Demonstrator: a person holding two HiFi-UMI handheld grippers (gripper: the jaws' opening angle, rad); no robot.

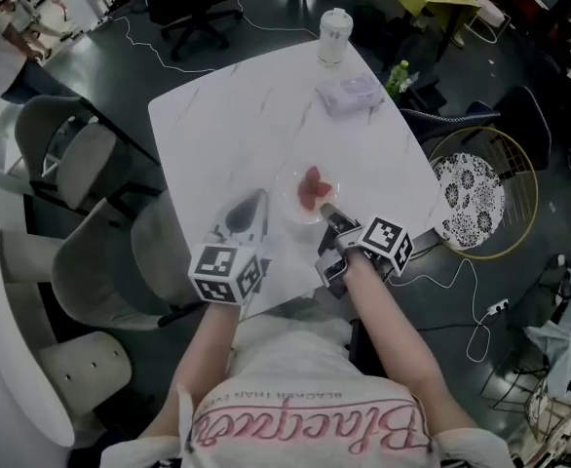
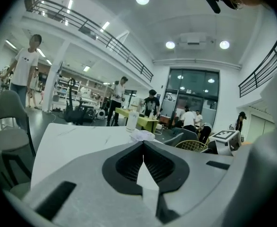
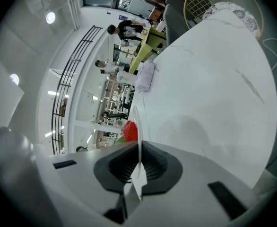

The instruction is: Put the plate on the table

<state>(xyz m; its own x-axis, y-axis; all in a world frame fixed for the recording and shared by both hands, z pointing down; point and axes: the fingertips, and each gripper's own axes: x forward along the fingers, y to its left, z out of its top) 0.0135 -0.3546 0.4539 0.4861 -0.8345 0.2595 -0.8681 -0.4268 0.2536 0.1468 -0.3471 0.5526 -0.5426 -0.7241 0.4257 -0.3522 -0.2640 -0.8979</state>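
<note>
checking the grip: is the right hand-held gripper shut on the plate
Shut on the plate: its thin rim sits pinched in the right hand-held gripper.

1. The person wears a white T-shirt (image 1: 305,403) with pink script lettering.
2. The left gripper (image 1: 254,201) and the right gripper (image 1: 328,210) have pale grey shells and black ribbed pads (image 2: 127,165).
3. Each carries a cube (image 1: 229,271) bearing black-and-white square markers.
</note>
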